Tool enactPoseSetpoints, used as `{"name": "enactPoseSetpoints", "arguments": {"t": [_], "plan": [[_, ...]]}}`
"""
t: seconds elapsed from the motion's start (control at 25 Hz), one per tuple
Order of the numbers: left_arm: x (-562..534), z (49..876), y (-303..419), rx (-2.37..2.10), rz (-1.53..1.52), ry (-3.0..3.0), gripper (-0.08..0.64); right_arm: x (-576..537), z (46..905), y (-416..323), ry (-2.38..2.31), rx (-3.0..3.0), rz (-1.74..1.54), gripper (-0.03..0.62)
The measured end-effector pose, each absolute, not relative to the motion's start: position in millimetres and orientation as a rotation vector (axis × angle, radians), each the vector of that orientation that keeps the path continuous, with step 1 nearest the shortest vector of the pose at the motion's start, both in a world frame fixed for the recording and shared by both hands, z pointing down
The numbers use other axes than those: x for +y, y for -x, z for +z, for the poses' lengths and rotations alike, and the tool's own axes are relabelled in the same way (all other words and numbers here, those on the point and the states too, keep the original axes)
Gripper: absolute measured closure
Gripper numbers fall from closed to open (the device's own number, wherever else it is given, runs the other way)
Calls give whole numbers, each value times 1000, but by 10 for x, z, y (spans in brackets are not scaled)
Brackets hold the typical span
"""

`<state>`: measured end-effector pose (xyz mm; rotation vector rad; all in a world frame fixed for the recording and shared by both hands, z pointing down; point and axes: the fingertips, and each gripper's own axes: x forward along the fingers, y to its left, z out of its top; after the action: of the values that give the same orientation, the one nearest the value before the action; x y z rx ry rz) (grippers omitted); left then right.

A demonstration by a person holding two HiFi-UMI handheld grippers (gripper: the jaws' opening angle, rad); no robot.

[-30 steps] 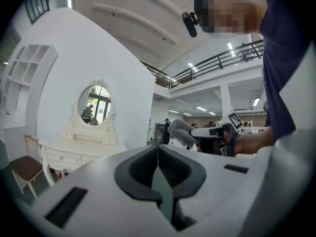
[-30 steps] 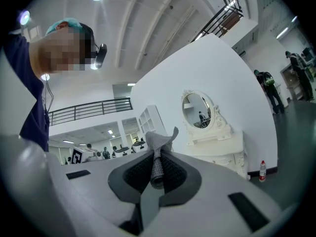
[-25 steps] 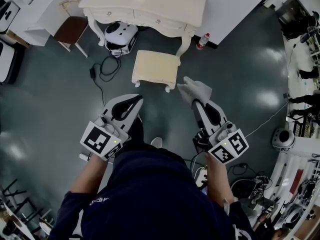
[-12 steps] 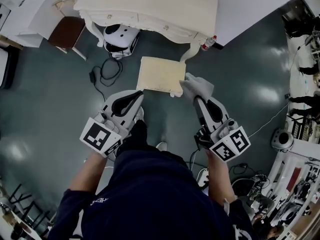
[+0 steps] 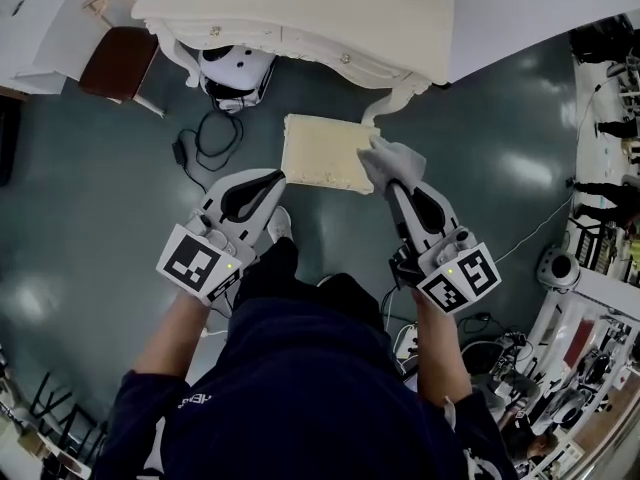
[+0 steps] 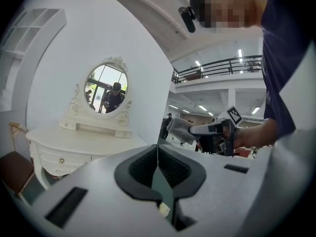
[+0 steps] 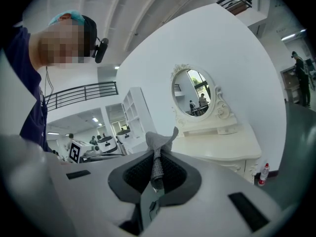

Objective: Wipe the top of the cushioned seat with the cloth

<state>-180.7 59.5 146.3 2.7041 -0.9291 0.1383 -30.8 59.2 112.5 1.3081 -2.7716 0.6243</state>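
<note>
The cream cushioned seat (image 5: 322, 152) stands on the floor in front of the white dressing table (image 5: 300, 13). My right gripper (image 5: 388, 171) is shut on a grey cloth (image 5: 393, 160), which hangs over the seat's right edge; in the right gripper view the cloth (image 7: 159, 147) is pinched between the jaws. My left gripper (image 5: 270, 179) is shut with nothing in it, held above the floor near the seat's front left corner. From the left gripper view, the right gripper and cloth (image 6: 181, 130) show ahead.
A white robot unit (image 5: 235, 71) and a black cable (image 5: 205, 138) lie under and left of the dressing table. A brown stool (image 5: 117, 63) stands at far left. A bottle (image 7: 264, 174) stands by the table leg. Equipment clutters the right side (image 5: 600, 268).
The view has closed in on the seat. My right gripper with the cloth has come forward to the seat's right edge, and the left gripper has come nearer its front left corner.
</note>
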Motion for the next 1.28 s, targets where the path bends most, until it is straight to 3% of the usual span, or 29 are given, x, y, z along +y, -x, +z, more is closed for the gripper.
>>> {"name": "enactPoseSetpoints", "arguments": {"t": [0.6,1.28], "plan": [[-293,2351,1924,-972,237,-2580,549,-517,2243,475,-1211,-2667,678,554],[-430,3766,1784,-1169,375,-2321,549,-1256,4851,623,-965,-2506,600,554]]}}
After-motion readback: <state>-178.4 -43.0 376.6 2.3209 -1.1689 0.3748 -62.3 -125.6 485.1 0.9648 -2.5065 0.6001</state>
